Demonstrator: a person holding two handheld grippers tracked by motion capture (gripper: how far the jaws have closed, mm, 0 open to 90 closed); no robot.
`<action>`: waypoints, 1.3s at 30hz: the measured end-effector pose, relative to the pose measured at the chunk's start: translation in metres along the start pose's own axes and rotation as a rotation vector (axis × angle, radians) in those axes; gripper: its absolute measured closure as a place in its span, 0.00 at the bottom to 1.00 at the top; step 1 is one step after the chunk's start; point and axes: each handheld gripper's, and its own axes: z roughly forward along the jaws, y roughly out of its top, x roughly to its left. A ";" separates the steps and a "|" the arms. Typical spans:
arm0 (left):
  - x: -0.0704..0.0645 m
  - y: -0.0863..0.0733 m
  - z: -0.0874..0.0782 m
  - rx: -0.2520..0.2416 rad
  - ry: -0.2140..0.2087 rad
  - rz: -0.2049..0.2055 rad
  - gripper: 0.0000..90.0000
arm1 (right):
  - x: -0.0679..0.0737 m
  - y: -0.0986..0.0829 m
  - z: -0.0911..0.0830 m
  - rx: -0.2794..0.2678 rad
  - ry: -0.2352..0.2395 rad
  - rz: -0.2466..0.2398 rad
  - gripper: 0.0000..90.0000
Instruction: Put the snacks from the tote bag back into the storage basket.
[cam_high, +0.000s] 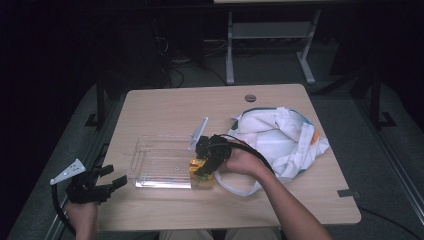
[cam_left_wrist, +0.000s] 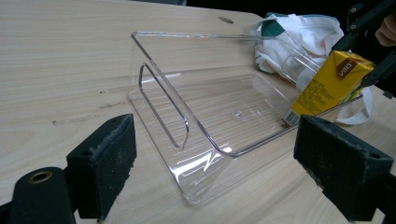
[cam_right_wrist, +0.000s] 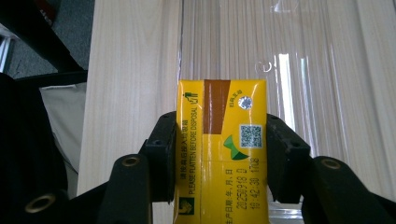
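At the near left edge of the bench (cam_high: 165, 107), the left gripper (cam_high: 97, 186) hung with fingers (cam_left_wrist: 103, 161) spread wide, holding nothing. Farther in, the right gripper (cam_high: 210, 157) clenched a yellow juice carton (cam_right_wrist: 220, 149), poised tilted at the clear tray's (cam_left_wrist: 154, 84) right edge. The carton seemed not yet set down inside; the white cloth bag (cam_high: 280, 137) lay beyond.

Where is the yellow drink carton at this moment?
The yellow drink carton is clamped in the right gripper at the right end of the clear plastic tray, just left of the white cloth bag.
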 end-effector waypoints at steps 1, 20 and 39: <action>0.000 0.000 0.000 0.001 0.000 0.001 0.14 | 0.000 0.000 0.000 0.003 0.002 0.001 0.57; 0.000 0.000 0.000 0.001 0.001 0.000 0.14 | 0.002 -0.002 0.003 -0.026 0.011 0.014 0.57; 0.000 0.000 0.001 0.004 -0.002 0.007 0.14 | 0.004 -0.006 0.003 -0.059 0.012 0.030 0.56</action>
